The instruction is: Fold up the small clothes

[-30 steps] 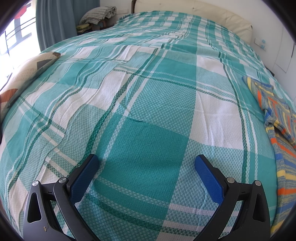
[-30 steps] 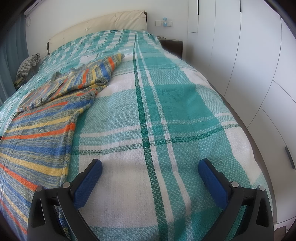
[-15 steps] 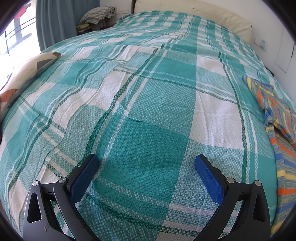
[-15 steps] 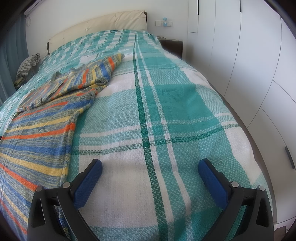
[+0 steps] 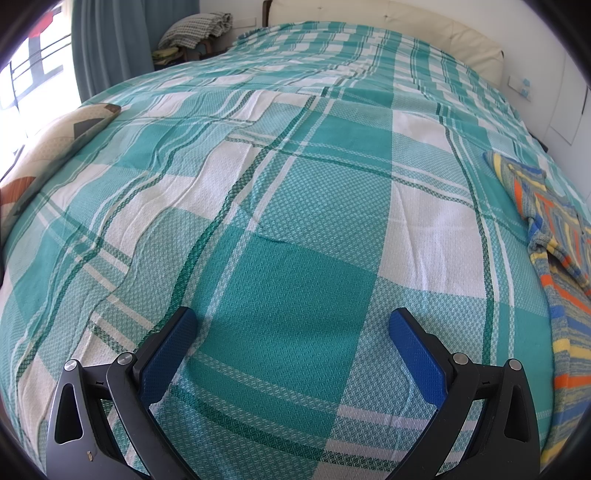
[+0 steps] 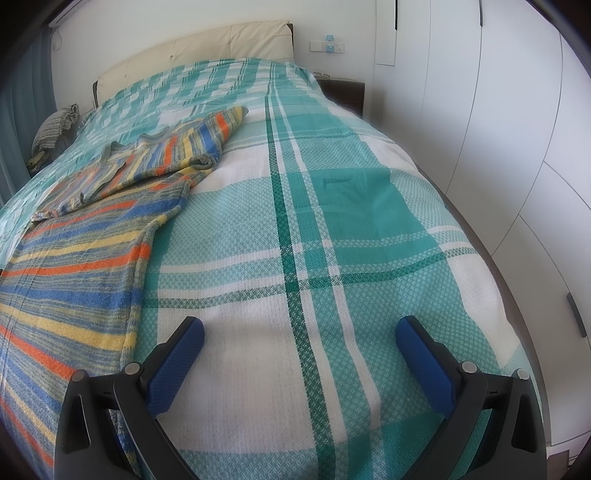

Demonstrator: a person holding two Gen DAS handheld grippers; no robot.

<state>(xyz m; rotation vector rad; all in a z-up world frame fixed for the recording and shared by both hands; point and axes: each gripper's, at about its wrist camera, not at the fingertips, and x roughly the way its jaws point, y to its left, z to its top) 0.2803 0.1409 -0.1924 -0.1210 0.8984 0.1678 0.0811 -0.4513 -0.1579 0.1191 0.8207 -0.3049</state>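
Note:
A striped knit sweater [image 6: 85, 254] in blue, orange, yellow and grey lies flat on the green-and-white plaid bedspread [image 6: 332, 229], its sleeve folded across near the collar. My right gripper [image 6: 300, 329] hovers open over bare bedspread, just right of the sweater's hem edge. In the left wrist view the same sweater [image 5: 554, 236] shows only at the far right edge. My left gripper [image 5: 291, 319] stands open over a teal square of the bedspread [image 5: 295, 184], well left of the sweater, with nothing between its blue pads.
A cream headboard [image 6: 192, 51] is at the far end. White wardrobe doors [image 6: 498, 110] run along the bed's right side. A patterned pillow [image 5: 44, 155] lies at the left edge near the window and curtain [image 5: 107, 40]. Folded textiles [image 5: 195, 29] sit on a bedside stand.

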